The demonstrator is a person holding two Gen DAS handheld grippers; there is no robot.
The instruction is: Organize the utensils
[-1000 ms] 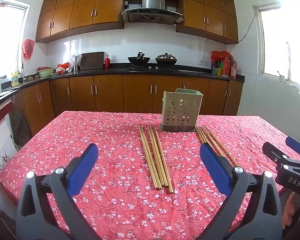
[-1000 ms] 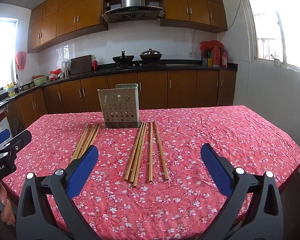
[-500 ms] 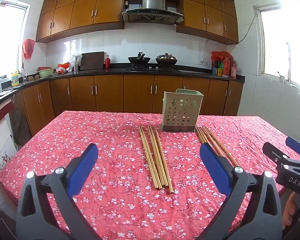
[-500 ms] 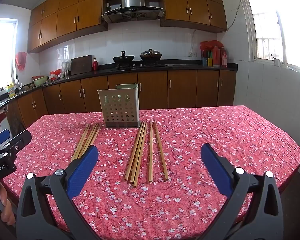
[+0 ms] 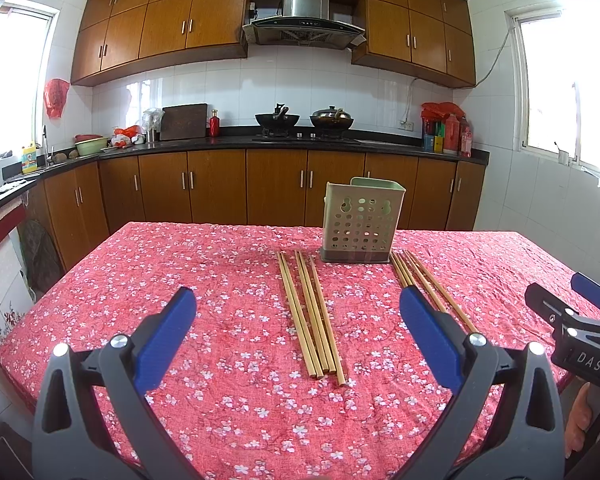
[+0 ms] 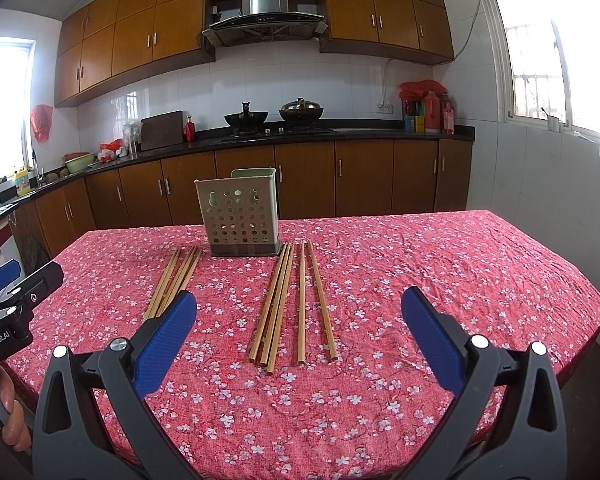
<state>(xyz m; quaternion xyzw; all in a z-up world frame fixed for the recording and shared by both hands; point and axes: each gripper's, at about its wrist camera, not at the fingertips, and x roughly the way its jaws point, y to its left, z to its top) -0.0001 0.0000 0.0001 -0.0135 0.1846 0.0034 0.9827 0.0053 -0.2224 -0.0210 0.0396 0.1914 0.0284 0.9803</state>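
chopsticks, long pale bamboo ones, lie in two loose bundles on the counter under its red cloth with white blossoms (image 5: 204,280), and nothing has been picked up yet. the left tongs (image 5: 296,316) hover above the near edge with their blue-padded arms spread wide and nothing between them; the right tongs (image 6: 298,316) hover likewise, wide apart and holding nothing. ahead of the left tongs sits the left bundle of chopsticks (image 5: 310,312), its near tips between the two pads in that view; ahead of the right tongs sits the right bundle of chopsticks (image 6: 288,300), with two sticks lying a little apart from the rest. the step in hand looks like the first reach, so each pair of tongs should come down across the sticks near their middle, square to their length, and close on a few at once (round sticks will roll and splay if pinched near an end). lift level, then tip the tips downward before moving on. beyond both bundles, touching neither as far as can be told, stands the pale green perforated plastic utensil holder (image 6: 238,212) on its dark base, upright; through its holes nothing shows, and its inside is otherwise hidden from both views.
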